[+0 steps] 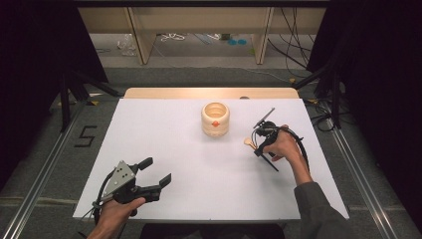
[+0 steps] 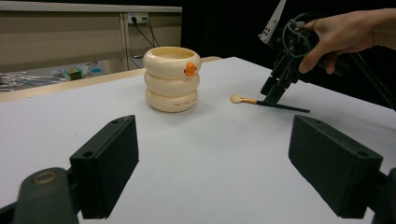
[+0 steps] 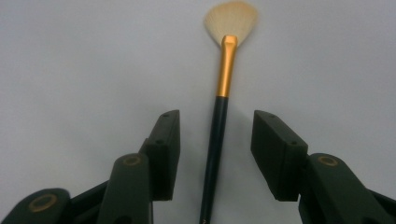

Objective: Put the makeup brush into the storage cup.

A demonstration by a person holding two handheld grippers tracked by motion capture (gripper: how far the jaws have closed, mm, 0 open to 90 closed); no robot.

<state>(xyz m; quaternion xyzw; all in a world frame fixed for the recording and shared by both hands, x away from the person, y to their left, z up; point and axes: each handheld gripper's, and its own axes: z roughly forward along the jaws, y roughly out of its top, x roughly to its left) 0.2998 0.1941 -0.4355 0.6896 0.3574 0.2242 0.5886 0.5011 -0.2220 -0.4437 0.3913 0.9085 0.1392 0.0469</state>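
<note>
One fan brush (image 3: 219,126) flat on white table (image 1: 199,164), right of centre, between apart, untouching right gripper (image 3: 215,154) jaws. One ringed cream cup (image 1: 215,119) upper centre. Left gripper (image 1: 158,172) lower left, gaping, holding nothing.

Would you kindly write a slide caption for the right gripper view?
Right gripper open astride the brush lying on the white table.

Right gripper (image 1: 257,144) tilted down over a small brush (image 1: 260,151) lying on the white surface (image 1: 199,164), pale bristle end toward a cream ringed cup (image 1: 215,119) nearby. Left gripper (image 1: 155,171) low at the near left corner, jaws spread wide with nothing between, well apart from both.
</note>
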